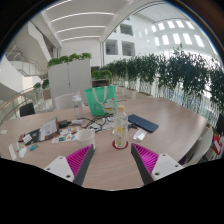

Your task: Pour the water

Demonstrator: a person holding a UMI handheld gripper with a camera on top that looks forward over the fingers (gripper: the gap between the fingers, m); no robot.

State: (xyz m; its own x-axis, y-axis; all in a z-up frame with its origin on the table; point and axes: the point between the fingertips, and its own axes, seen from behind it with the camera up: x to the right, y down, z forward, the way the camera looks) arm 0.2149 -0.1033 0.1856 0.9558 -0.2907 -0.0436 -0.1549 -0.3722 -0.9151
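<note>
A clear plastic bottle (120, 128) stands upright on a small red coaster (120, 145) on the round wooden table (165, 125). It sits just ahead of my gripper (113, 158), centred beyond the gap between the two pink-padded fingers (80, 158). The fingers are spread wide apart with only bare tabletop between them. Nothing is held. I cannot make out a cup or other vessel for certain.
A dark blue notebook (144, 122) lies to the right of the bottle. Papers, a phone and small clutter (50, 130) spread over the table's left side. A green chair (98, 99) stands behind the table, with planters and railings beyond.
</note>
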